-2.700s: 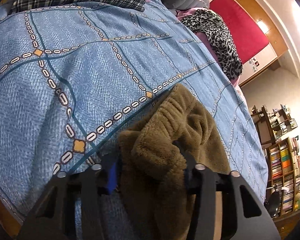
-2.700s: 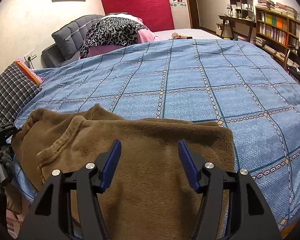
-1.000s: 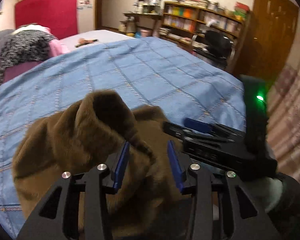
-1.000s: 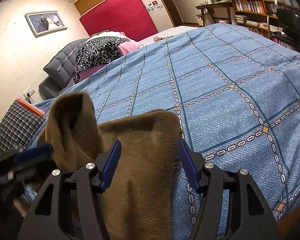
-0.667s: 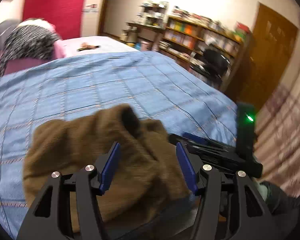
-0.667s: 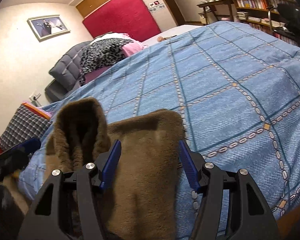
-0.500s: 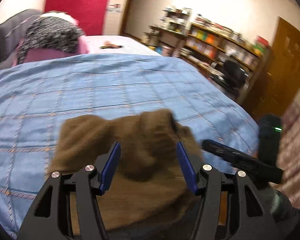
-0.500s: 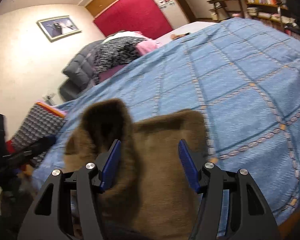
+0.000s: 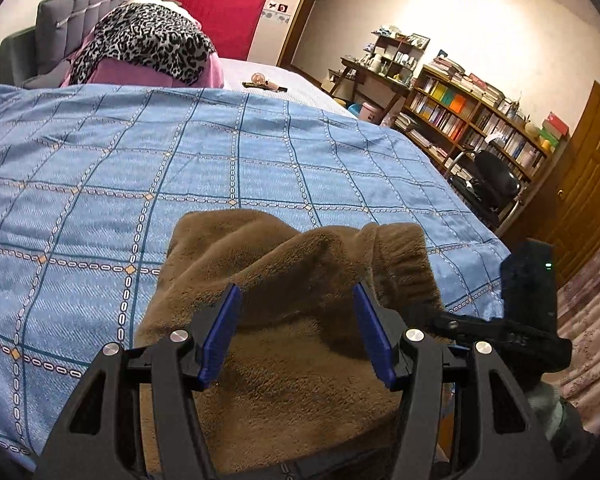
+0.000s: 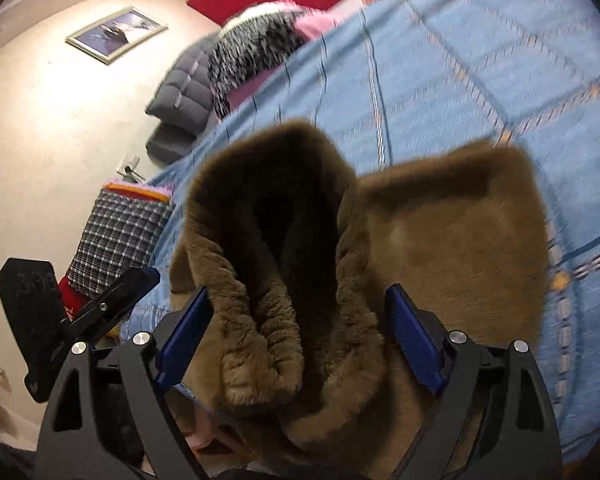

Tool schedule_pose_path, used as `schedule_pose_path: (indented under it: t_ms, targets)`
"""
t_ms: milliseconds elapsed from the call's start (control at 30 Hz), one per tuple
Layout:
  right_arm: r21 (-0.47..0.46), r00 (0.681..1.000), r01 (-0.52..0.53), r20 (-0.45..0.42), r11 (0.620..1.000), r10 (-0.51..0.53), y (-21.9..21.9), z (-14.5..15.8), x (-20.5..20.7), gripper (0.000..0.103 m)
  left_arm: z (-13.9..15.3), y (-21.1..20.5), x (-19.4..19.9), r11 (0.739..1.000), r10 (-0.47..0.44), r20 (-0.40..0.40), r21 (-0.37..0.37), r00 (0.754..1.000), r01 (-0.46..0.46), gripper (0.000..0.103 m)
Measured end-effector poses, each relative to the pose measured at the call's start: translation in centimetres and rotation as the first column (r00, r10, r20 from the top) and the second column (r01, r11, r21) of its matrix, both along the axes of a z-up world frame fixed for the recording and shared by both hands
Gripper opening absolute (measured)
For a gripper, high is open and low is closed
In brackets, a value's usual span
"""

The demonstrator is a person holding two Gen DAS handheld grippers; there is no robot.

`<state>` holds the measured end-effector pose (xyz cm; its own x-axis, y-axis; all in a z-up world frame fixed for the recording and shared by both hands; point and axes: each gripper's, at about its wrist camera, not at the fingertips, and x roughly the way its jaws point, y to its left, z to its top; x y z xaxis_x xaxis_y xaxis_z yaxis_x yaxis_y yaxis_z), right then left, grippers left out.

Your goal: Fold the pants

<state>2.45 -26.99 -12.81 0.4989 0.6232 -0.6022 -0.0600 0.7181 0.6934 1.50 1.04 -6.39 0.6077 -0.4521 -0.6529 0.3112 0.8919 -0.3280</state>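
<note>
The brown fleece pants (image 9: 292,280) lie folded in a thick heap at the near edge of the blue checked bedspread (image 9: 180,160). My left gripper (image 9: 296,332) is open, just above the heap, holding nothing. In the right wrist view the pants (image 10: 452,248) show a raised, rolled waistband opening (image 10: 276,240). My right gripper (image 10: 300,336) is open, its fingers either side of that raised fold without pinching it. The right gripper also shows in the left wrist view (image 9: 528,312), at the pants' right side.
A leopard-print and pink pile (image 9: 148,48) lies at the bed's far end by a grey headboard. A plaid pillow (image 10: 116,240) lies at the left. Bookshelves (image 9: 472,120), an office chair (image 9: 492,184) and a door stand to the right of the bed.
My left gripper has let go of the pants end it carried across, opened and drawn back. My right gripper has tilted and moved up to the raised fold.
</note>
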Motion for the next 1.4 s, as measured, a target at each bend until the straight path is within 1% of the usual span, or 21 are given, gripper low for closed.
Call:
schedule_pose_path:
  t_ms: [33,67,167,333,433,500,567,600,633,700,800,900,1000,1100,1133,1167,1200,1233,1267,1300,1400]
  targets:
    - [-0.015,1.0,-0.018,0.004,1.0,0.018,0.5,0.0,0.1,0.069,-0.1,0.2,0.1,1.0,0.002,-0.003,-0.004,1.0,-0.002,0.058]
    - [-0.027,0.999,-0.035,0.005,0.999,0.035,0.9,0.0,0.1,0.043,-0.2,0.2,0.1,1.0,0.004,-0.005,-0.006,1.0,-0.004,0.058]
    - [-0.031,0.997,-0.062,0.053,0.998,0.064,0.8,1.4,-0.4,0.027,-0.3,0.4,0.5,1.0,0.009,-0.006,-0.009,1.0,-0.009,0.058]
    - [-0.043,0.972,-0.033,0.23,0.999,0.042,-2.4,6.8,-2.7,0.026,0.5,0.4,0.8,1.0,0.006,0.018,-0.014,1.0,-0.006,0.061]
    - [-0.058,0.959,-0.009,0.282,0.998,0.025,-4.8,7.1,-4.0,0.028,0.5,-0.6,0.8,0.999,-0.021,0.018,-0.025,1.0,0.021,0.063]
    - [-0.088,0.964,0.025,0.267,0.996,-0.001,-5.9,5.3,-4.4,0.033,-0.2,-1.9,0.7,0.998,-0.054,0.001,-0.017,0.999,0.054,0.063]
    - [-0.147,0.979,0.072,0.2,0.987,-0.042,-6.9,2.1,-4.5,0.037,-1.4,-3.2,0.5,0.996,-0.087,-0.022,0.006,0.996,0.087,0.063]
    - [-0.146,0.984,0.089,0.166,0.985,-0.064,-7.5,0.9,-4.7,0.042,-2.1,-3.8,0.4,0.995,-0.099,-0.039,0.022,0.994,0.1,0.063]
    - [-0.104,0.984,0.113,0.15,0.988,-0.097,-8.4,0.2,-5.3,0.045,-2.9,-4.3,0.4,0.993,-0.11,-0.059,0.035,0.992,0.112,0.063]
    - [-0.066,0.98,0.131,0.16,0.989,-0.119,-9.2,0.3,-6.4,0.05,-4.1,-5.2,0.1,0.99,-0.122,-0.086,0.065,0.989,0.128,0.063]
    - [-0.106,0.972,0.137,0.203,0.985,-0.114,-9.5,2.0,-7.7,0.05,-4.4,-5.8,-0.5,0.984,-0.137,-0.073,0.106,0.988,0.144,0.065]
    - [-0.098,0.967,0.137,0.23,0.986,-0.111,-9.9,3.4,-8.1,0.051,-4.2,-5.8,-0.7,0.984,-0.144,-0.076,0.099,0.987,0.151,0.065]
    - [-0.077,0.962,0.118,0.254,0.99,-0.095,-9.5,4.2,-8.0,0.057,-3.8,-5.6,-0.8,0.986,-0.138,-0.073,0.082,0.988,0.144,0.065]
    - [-0.098,0.972,0.06,0.233,0.993,-0.036,-7.8,3.7,-6.5,0.057,-3.3,-5.5,-0.7,0.989,-0.131,-0.063,0.068,0.989,0.135,0.065]
    - [-0.099,0.976,0.038,0.217,0.994,-0.015,-7.4,3.5,-6.0,0.053,-3.1,-5.4,-0.5,0.989,-0.13,-0.059,0.067,0.99,0.134,0.065]
    - [-0.102,0.98,0.004,0.2,0.995,0.017,-6.7,3.2,-5.8,0.035,-2.8,-5.3,-0.4,0.99,-0.125,-0.052,0.066,0.991,0.128,0.065]
    - [-0.107,0.98,-0.011,0.195,0.994,0.031,-6.6,3.2,-5.9,0.025,-2.6,-5.3,-0.3,0.99,-0.121,-0.048,0.064,0.991,0.124,0.065]
    - [-0.105,0.98,-0.029,0.195,0.994,0.049,-6.5,3.4,-6.2,0.024,-2.4,-5.1,-0.3,0.991,-0.119,-0.044,0.06,0.992,0.121,0.065]
    - [-0.1,0.979,-0.032,0.198,0.994,0.051,-6.8,3.9,-6.7,0.016,-2.1,-5.0,-0.3,0.991,-0.115,-0.037,0.058,0.993,0.117,0.065]
    - [-0.086,0.979,-0.028,0.198,0.996,0.044,-7.4,4.5,-7.3,0.014,-1.9,-4.9,-0.3,0.992,-0.114,-0.033,0.056,0.993,0.115,0.065]
    - [-0.08,0.981,-0.016,0.194,0.997,0.032,-8.8,5.5,-8.8,0.014,-1.4,-5.0,-0.2,0.991,-0.124,-0.021,0.048,0.992,0.125,0.066]
